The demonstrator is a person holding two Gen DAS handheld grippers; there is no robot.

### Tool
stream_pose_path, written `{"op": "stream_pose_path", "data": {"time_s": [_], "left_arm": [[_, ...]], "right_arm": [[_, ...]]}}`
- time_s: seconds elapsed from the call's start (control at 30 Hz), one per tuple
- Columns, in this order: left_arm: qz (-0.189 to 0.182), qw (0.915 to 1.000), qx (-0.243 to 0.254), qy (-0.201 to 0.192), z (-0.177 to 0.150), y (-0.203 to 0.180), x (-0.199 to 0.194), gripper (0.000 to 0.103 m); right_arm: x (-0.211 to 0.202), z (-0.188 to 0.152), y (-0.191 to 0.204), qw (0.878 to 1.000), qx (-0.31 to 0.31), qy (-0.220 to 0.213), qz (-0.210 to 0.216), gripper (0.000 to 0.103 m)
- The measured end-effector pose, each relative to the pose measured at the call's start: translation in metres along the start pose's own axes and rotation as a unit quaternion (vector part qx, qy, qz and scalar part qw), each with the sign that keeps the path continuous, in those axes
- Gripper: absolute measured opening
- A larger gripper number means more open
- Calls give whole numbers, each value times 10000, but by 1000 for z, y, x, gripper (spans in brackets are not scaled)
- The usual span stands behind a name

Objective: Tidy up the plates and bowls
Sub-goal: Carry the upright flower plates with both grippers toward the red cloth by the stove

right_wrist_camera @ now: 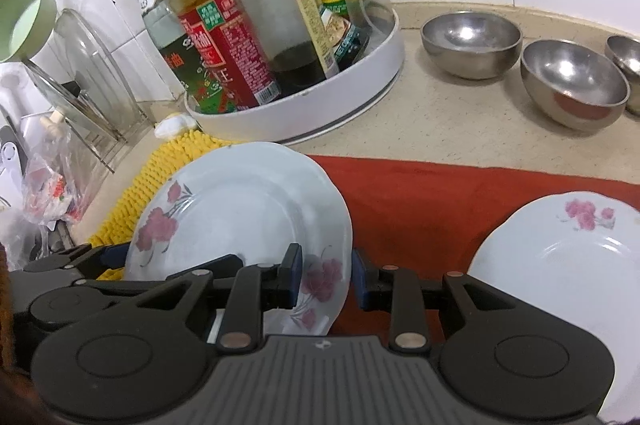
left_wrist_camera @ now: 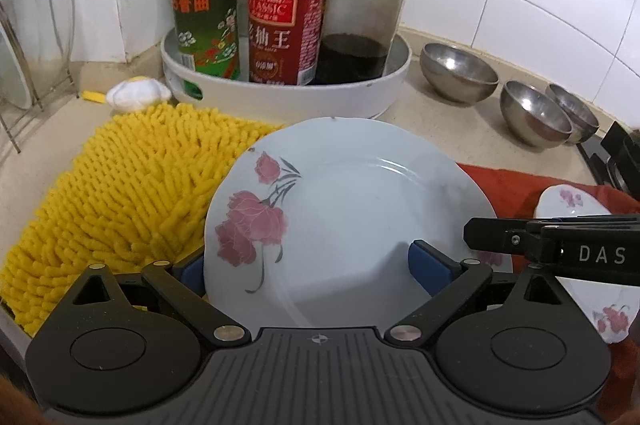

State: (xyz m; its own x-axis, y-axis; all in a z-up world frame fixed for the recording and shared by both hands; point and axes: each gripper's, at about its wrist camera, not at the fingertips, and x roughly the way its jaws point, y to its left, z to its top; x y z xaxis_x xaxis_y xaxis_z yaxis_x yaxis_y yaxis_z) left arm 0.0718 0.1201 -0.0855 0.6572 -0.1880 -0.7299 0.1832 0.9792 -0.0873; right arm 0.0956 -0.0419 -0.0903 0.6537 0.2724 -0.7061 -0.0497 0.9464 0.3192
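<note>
Blue pads of the right gripper (right_wrist_camera: 326, 279) pinch the right rim of the flowered plate (right_wrist_camera: 240, 209), low in the frame. The left gripper (left_wrist_camera: 312, 265) grips that same plate's near edge. Behind sit steel bowls (right_wrist_camera: 472, 43).

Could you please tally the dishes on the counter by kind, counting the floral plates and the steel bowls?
Floral plates: 2, a lifted plate held between both grippers, left gripper and right gripper, and a second plate lying on the red cloth.
Steel bowls: 3, at and.
Total: 5
</note>
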Motion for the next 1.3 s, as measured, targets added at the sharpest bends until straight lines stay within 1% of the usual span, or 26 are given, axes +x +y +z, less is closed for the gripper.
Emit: {"op": "stream_pose_path", "data": {"time_s": [0.3, 0.73, 1.03, 1.3], "left_arm": [[-121, 9998, 115, -140, 9, -17, -3, 100], [-412, 9978, 426, -299, 29, -45, -4, 99], [-731, 9941, 719, -343, 34, -68, -2, 99], [-1080, 9881, 1057, -299, 32, -91, 2, 99]], "right_arm": [[-20, 6, -13, 9997, 94, -197, -55, 25], [-45, 9, -32, 9977, 349, -489, -312, 25], [-66, 3, -47, 9936, 649, -699, -597, 25], [-86, -8, -60, 9873, 995, -830, -915, 25]]}}
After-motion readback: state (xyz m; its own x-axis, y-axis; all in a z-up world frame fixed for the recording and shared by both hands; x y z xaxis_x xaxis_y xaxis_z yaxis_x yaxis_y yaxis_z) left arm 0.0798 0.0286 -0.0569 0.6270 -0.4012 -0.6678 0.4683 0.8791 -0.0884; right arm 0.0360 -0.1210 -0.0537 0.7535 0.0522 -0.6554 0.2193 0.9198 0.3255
